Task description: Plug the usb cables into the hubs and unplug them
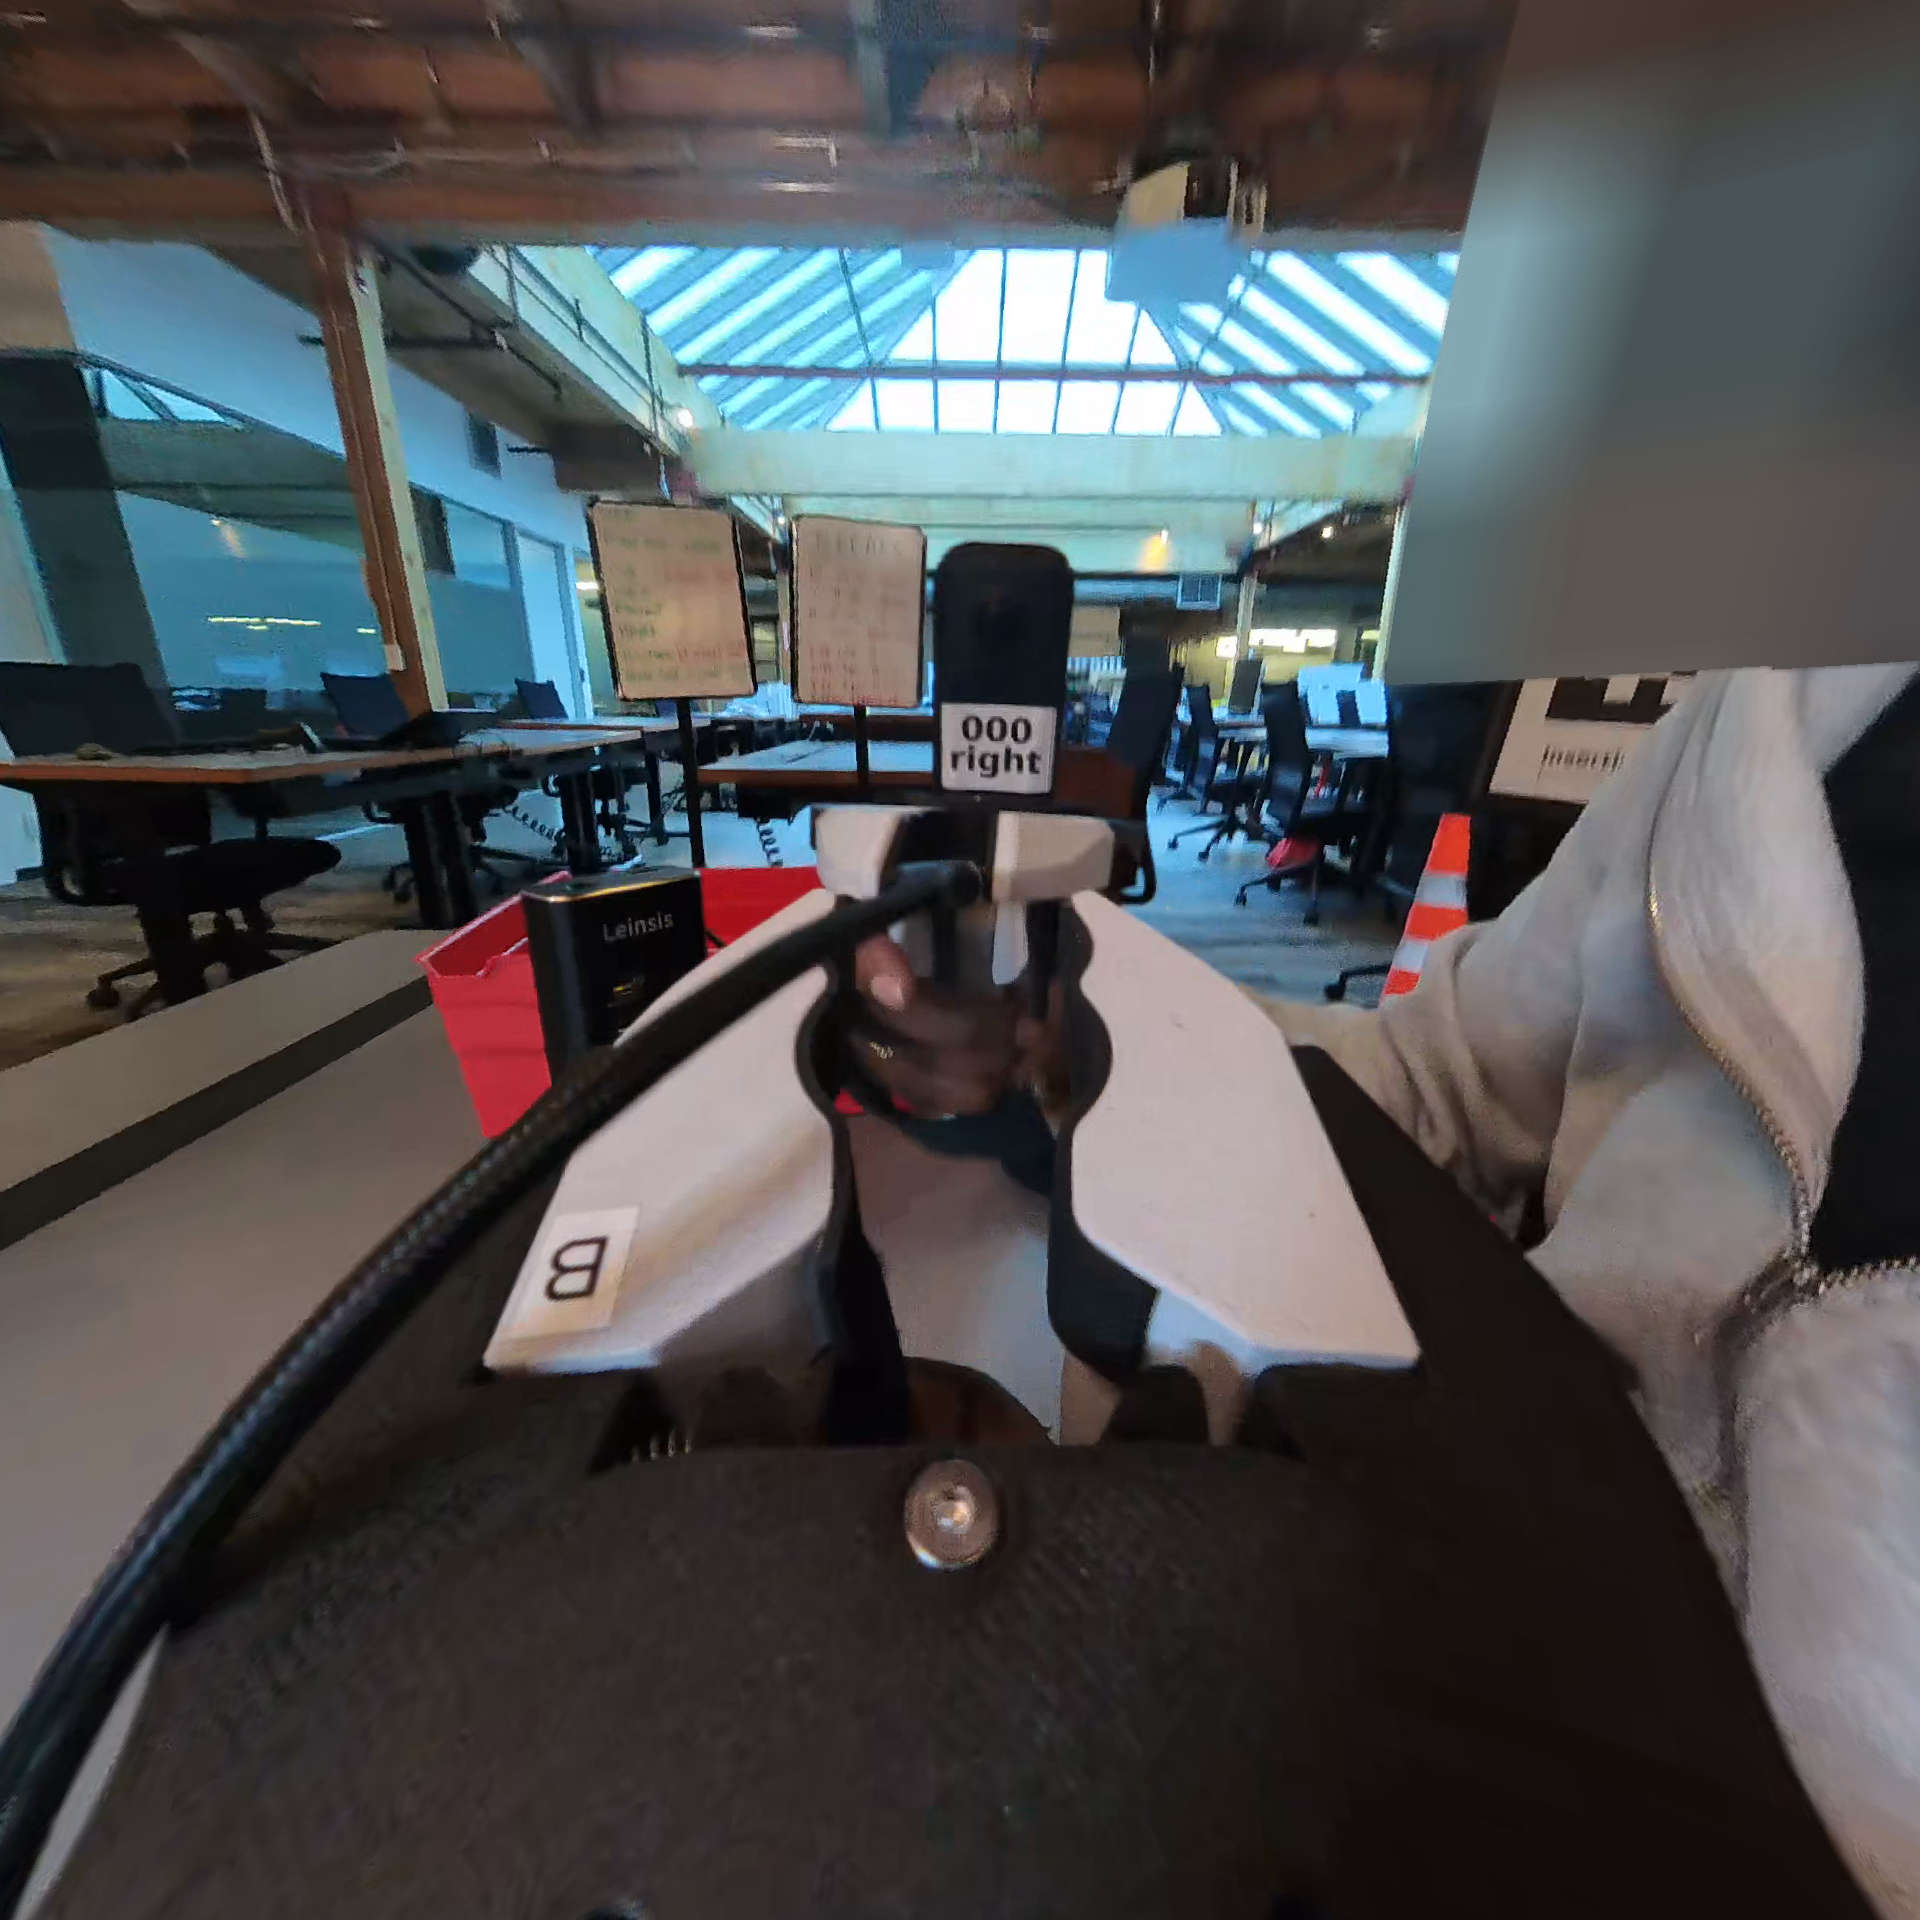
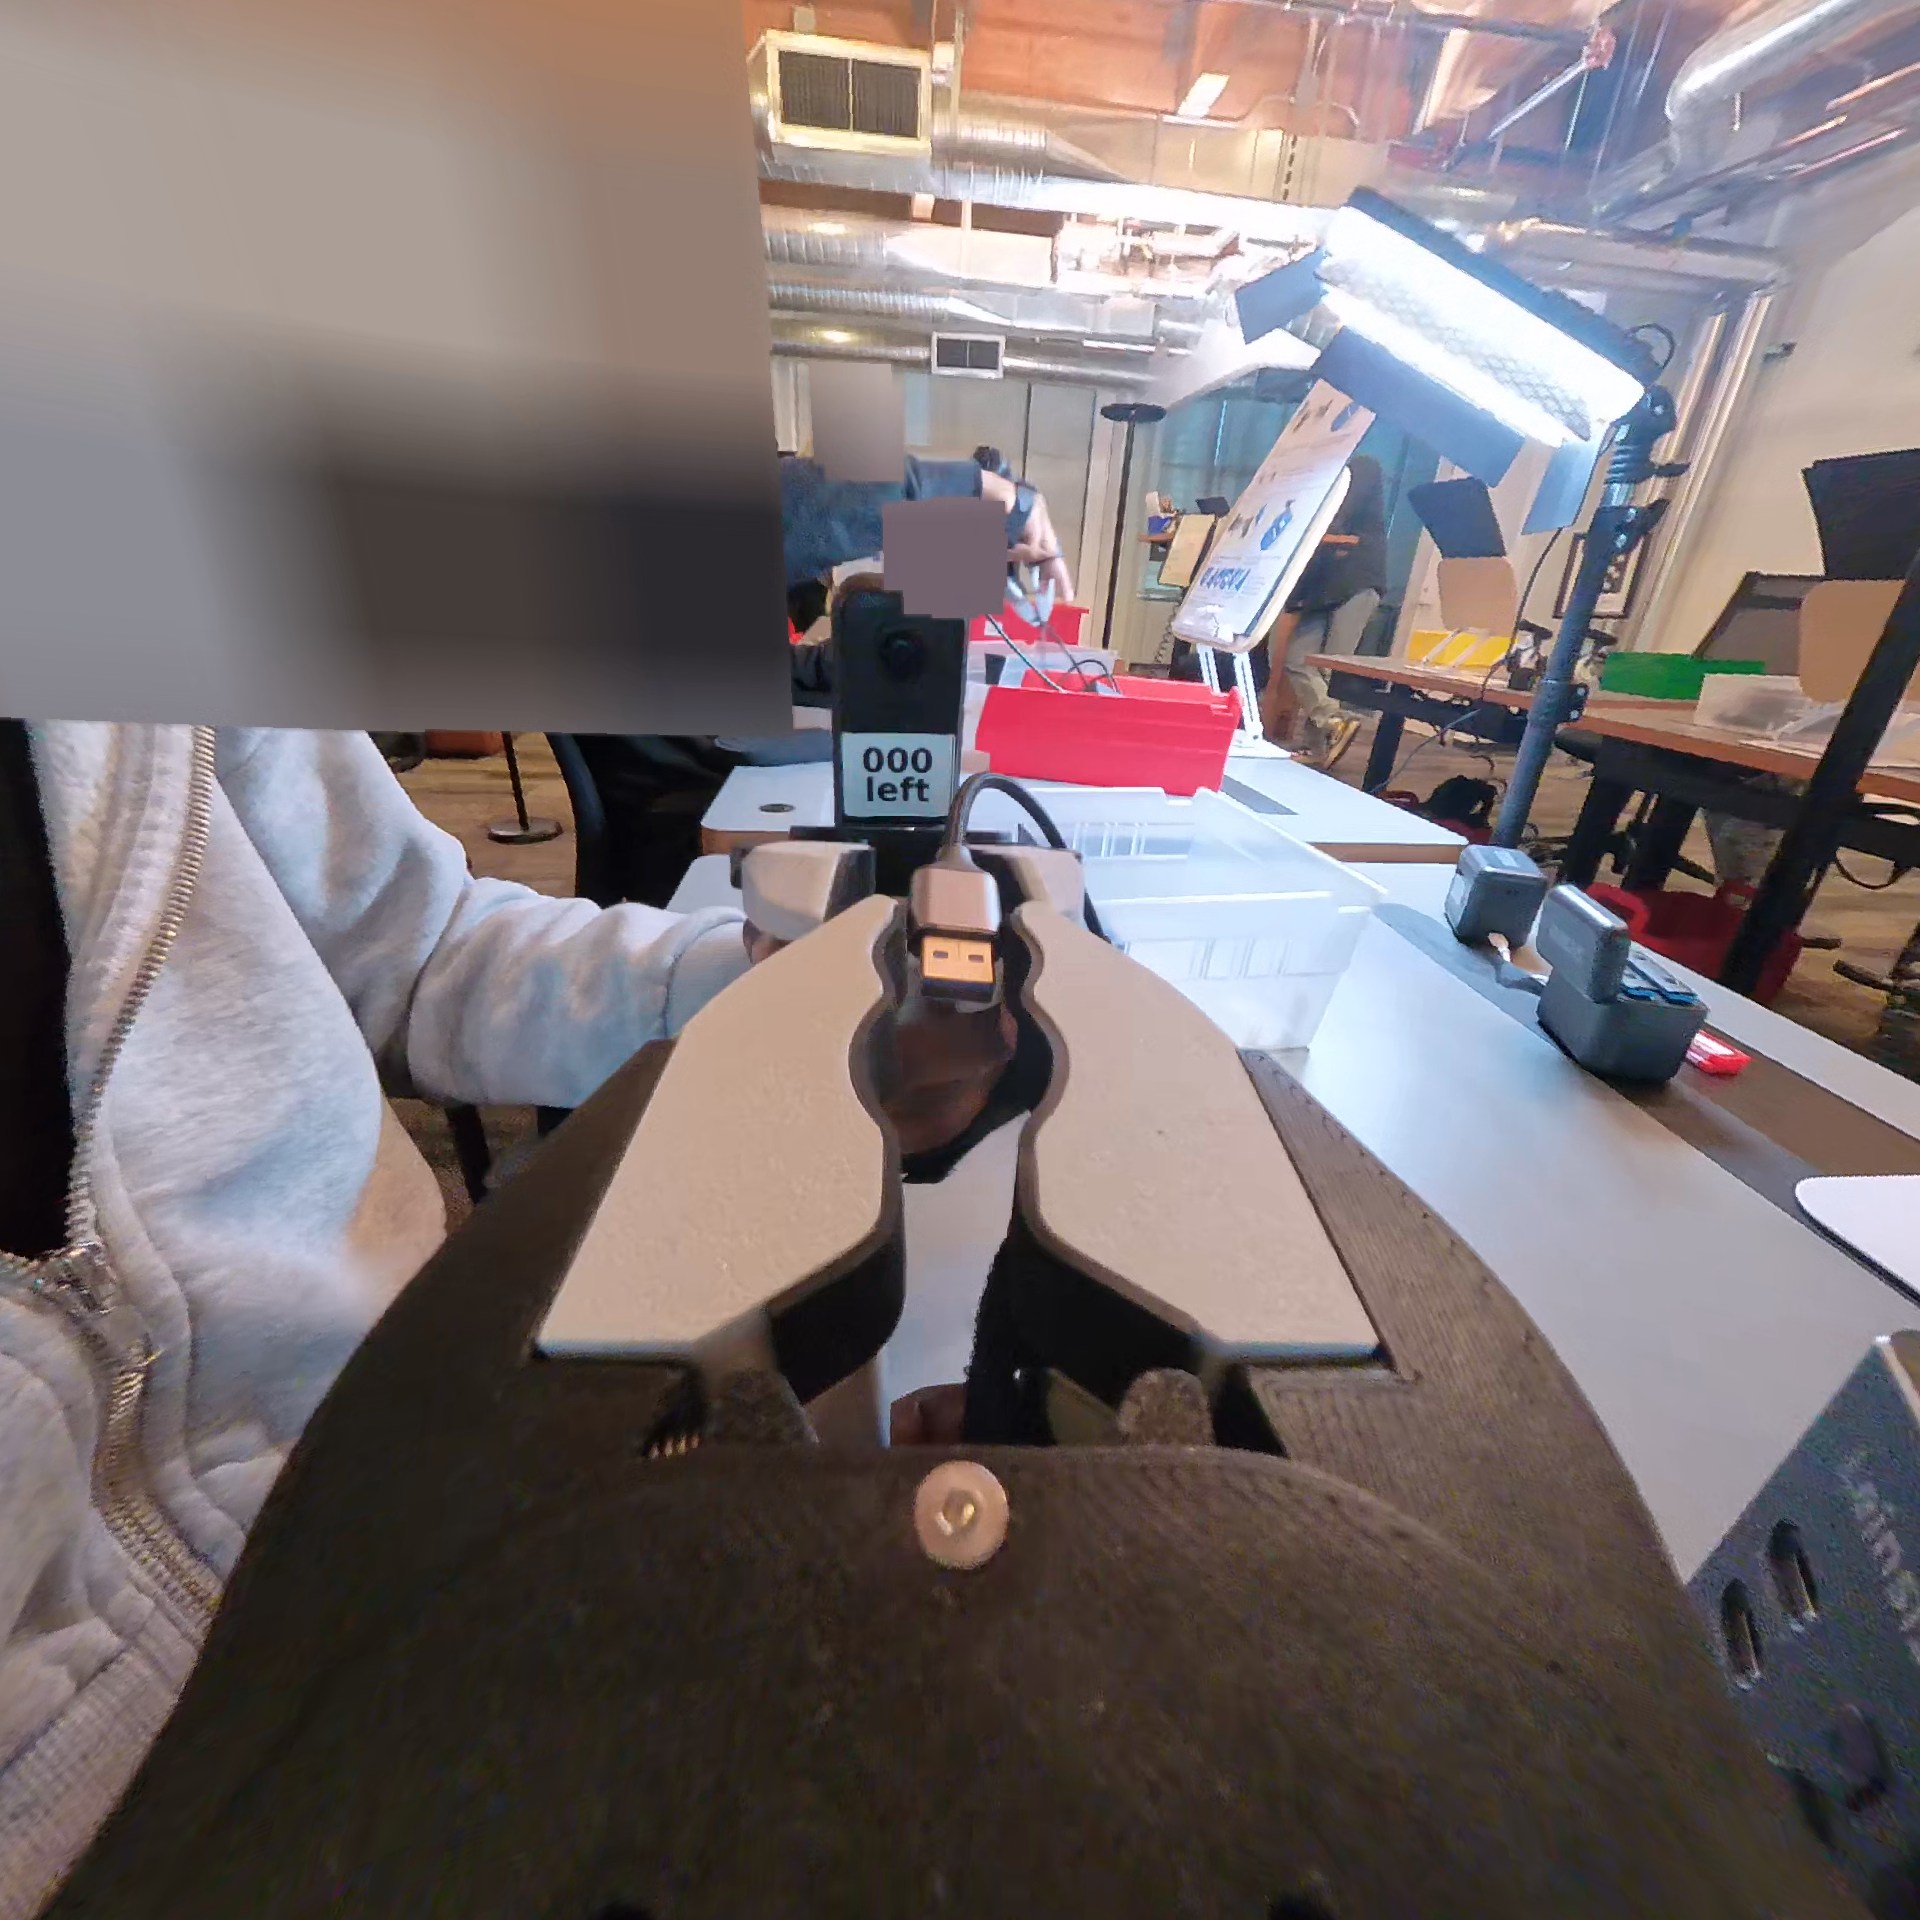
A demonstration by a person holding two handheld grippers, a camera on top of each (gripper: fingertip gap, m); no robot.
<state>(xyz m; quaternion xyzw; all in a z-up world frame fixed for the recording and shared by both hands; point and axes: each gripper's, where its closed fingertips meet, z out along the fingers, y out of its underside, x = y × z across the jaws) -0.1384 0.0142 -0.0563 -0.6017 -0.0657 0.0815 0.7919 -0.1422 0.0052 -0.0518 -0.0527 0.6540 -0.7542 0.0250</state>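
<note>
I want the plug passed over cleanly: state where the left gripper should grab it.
Probably the silver shell of the plug, just behind the metal tip, approached from the cable end, which faces the left gripper. The tip points back toward the right gripper, leaving that end awkward.

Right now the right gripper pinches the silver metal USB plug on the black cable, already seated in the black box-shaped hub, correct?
Not seated. The right gripper pinches the silver metal USB plug free in the air, its mouth bare in the right wrist view; the black box-shaped hub stands apart.
</note>
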